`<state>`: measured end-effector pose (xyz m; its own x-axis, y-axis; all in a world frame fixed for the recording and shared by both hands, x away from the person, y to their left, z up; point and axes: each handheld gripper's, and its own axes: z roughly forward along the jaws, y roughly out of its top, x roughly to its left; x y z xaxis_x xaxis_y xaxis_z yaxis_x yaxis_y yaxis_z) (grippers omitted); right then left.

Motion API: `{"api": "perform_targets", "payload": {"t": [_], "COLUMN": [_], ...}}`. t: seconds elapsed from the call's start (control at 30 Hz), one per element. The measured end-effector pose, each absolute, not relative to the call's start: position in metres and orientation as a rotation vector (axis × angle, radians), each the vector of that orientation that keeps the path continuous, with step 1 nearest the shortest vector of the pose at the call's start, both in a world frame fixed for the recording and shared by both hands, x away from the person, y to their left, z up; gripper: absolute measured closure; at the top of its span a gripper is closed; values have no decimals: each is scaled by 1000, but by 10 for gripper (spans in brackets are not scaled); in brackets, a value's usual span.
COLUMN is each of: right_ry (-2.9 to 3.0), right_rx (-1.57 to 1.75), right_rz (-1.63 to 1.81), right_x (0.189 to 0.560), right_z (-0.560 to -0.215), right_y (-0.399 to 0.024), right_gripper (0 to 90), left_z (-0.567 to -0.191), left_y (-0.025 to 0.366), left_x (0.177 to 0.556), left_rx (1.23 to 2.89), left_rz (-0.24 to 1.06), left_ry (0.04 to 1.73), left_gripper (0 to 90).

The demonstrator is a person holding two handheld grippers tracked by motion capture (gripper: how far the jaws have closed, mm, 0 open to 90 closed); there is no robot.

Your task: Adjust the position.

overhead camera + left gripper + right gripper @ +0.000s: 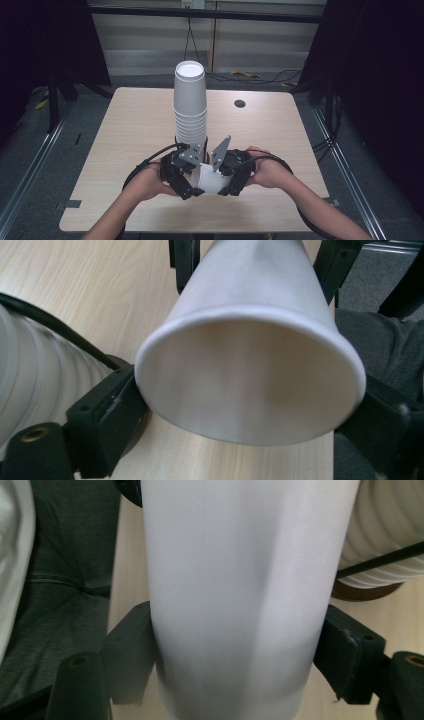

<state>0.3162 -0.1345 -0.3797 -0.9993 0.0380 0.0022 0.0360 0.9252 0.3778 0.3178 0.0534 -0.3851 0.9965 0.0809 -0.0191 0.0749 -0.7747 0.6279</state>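
Left gripper view: plain white paper cup (pixel 250 365) (lying sideways, mouth open) clamped by both grippers' fingers.

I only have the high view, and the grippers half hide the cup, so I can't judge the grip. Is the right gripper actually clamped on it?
Observer: Yes. In the right gripper view the right gripper pinches the white cup by its wall from both sides.
Operator: And the left one?
Observer: The left gripper has its pads against the cup's open rim, with the mouth facing its camera.
Operator: Anything inside?
Observer: No, the cup is empty.
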Motion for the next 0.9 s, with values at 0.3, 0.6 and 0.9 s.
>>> {"api": "perform_targets", "payload": {"t": [0.3, 0.6, 0.9], "right_ry": [3062, 3053, 3037], "right_rx": [39, 65, 70], "right_rz": [644, 749, 800], "right_x": [316, 318, 317], "right_z": [-380, -382, -386], "right_y": [-138, -145, -150], "right_gripper": [249, 247, 247], "left_z": [-384, -385, -387], "left_y": [59, 67, 68], "left_x": [319, 322, 322], "left_rx": [2417, 2351, 2325], "left_rz": [16, -6, -10], "left_ry": [141, 166, 175], "left_gripper": [0, 0, 0]}}
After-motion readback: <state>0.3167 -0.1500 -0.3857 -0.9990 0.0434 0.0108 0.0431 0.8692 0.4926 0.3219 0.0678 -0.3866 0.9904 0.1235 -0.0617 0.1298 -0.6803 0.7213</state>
